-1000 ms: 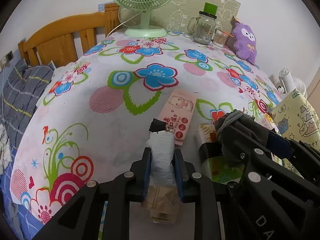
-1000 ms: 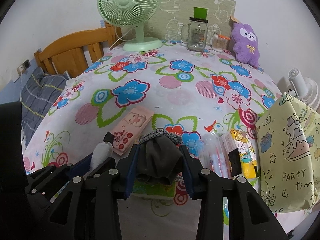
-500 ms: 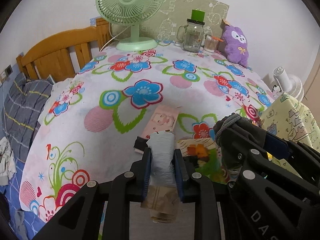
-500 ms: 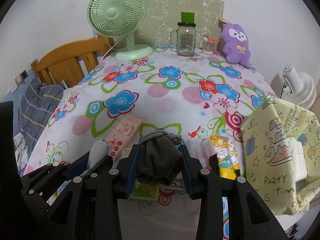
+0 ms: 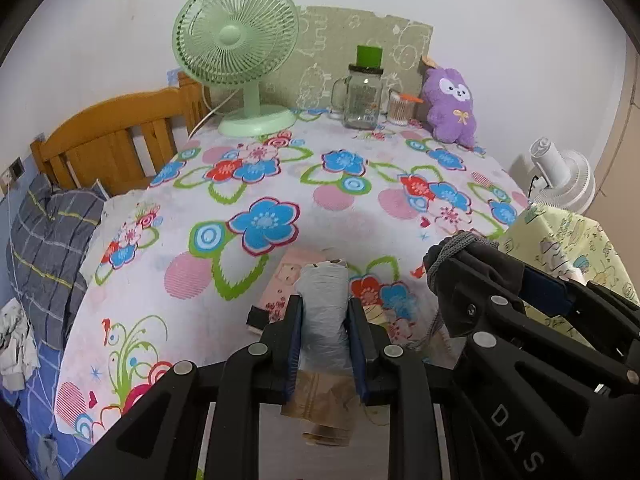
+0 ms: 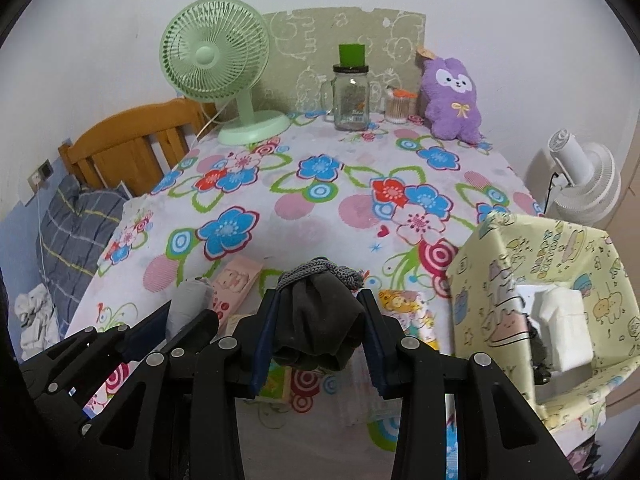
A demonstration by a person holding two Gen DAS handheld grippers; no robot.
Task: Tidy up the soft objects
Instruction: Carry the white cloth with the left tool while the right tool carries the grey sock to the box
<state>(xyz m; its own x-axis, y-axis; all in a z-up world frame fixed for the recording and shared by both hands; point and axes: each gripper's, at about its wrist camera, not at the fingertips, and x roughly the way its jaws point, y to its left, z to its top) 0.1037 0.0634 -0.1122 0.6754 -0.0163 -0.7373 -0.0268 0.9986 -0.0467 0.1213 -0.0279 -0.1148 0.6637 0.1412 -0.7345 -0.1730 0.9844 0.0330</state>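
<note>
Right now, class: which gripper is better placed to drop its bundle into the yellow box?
Right gripper: its dark bundle sits right beside the yellow box; the left gripper is farther.

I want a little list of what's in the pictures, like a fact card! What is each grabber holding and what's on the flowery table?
left gripper: shut on a pale grey rolled plastic bag
right gripper: shut on a dark grey bundled cloth with a knitted cord
table cover: white flower-print tablecloth
far edge of the table: green desk fan, glass mason jar with green straw, purple plush toy
below the grippers: pink tissue pack
right side: yellow cartoon-print fabric box
</note>
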